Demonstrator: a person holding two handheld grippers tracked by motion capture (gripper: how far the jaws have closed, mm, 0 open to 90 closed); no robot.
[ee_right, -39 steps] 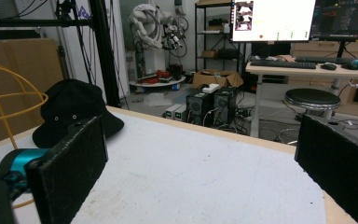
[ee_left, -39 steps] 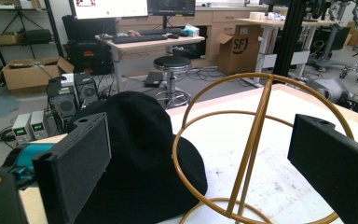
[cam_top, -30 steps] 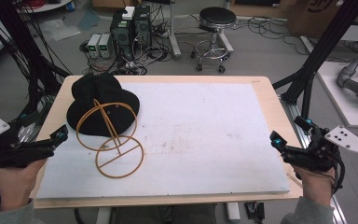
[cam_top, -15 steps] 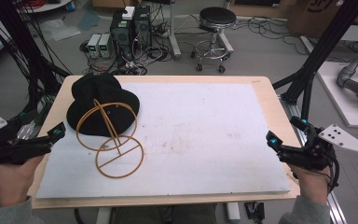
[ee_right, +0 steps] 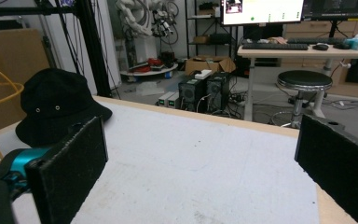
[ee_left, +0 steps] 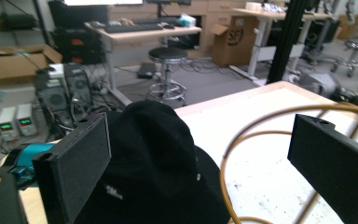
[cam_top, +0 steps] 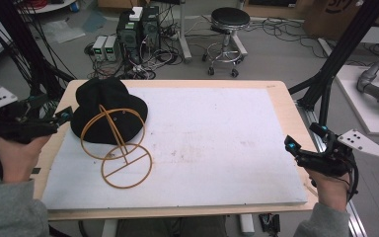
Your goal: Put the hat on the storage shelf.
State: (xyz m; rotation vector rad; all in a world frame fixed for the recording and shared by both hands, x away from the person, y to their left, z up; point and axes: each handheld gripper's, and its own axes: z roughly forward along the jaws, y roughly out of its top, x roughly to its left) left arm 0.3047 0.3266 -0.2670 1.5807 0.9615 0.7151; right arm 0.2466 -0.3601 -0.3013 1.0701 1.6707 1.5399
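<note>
Black bucket hat (cam_top: 107, 109) at the table's far-left corner, on the white mat (cam_top: 217, 133). Orange wire stand (cam_top: 119, 146), 2 hoops, lies on its side; the upright hoop seems to lean on the hat's near brim, contact unclear. Left gripper (cam_top: 64, 117) just off the hat's left edge, jaws spread, nothing between. Right gripper (cam_top: 301, 139) at the mat's right edge, well apart from both; jaws spread, empty.
</note>
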